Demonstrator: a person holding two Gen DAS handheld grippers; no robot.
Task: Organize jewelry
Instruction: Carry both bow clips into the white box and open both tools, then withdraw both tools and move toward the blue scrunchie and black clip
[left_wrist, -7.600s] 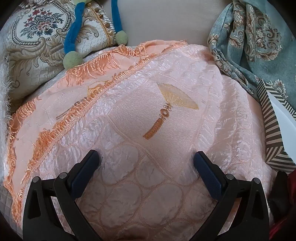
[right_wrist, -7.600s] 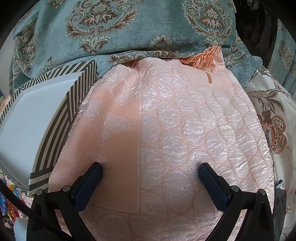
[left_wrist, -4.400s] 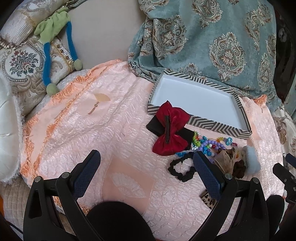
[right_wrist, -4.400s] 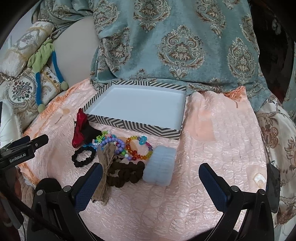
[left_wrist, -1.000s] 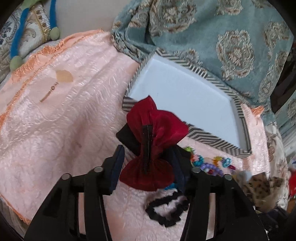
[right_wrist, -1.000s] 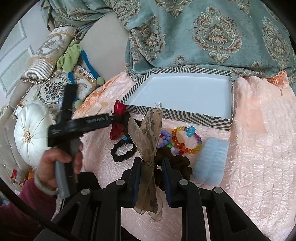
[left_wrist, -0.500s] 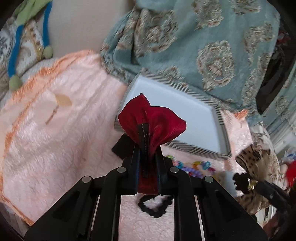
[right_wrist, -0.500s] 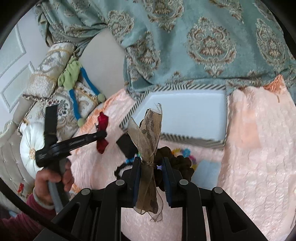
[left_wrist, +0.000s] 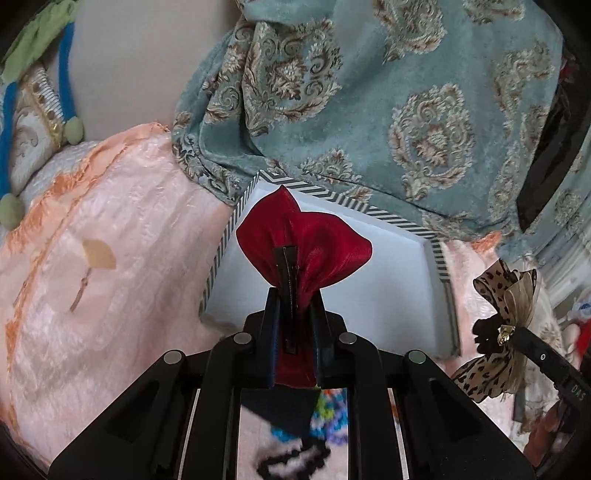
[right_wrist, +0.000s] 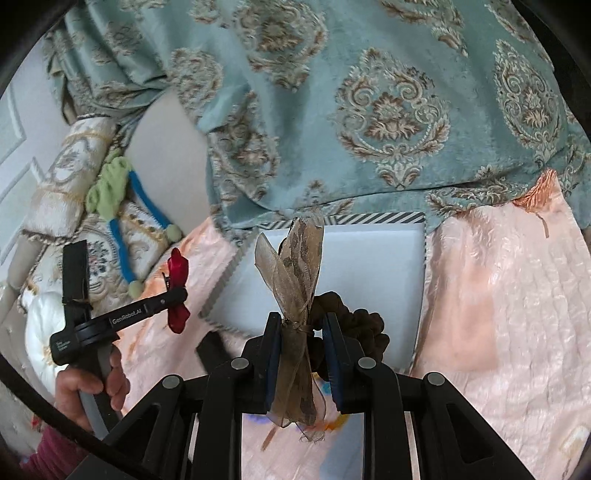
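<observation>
My left gripper (left_wrist: 293, 299) is shut on a red bow hair clip (left_wrist: 303, 240) and holds it in the air before the white tray with a striped rim (left_wrist: 369, 295). It also shows in the right wrist view (right_wrist: 177, 291). My right gripper (right_wrist: 301, 321) is shut on a leopard-print bow scrunchie (right_wrist: 295, 280), its brown scrunchie part (right_wrist: 354, 328) bulging to the right, above the tray's (right_wrist: 369, 266) near edge. That bow shows at the right of the left wrist view (left_wrist: 498, 328).
A peach quilted cover (left_wrist: 110, 229) lies under everything. Teal patterned fabric (left_wrist: 388, 110) hangs behind the tray. Cushions and a green-blue toy (right_wrist: 114, 192) sit at the left. Coloured beads (left_wrist: 328, 417) and a black scrunchie (left_wrist: 291, 461) lie below my left gripper.
Both grippers have closed on their bows and lifted them off the cover. Both have moved forward toward the tray since half a second ago.
</observation>
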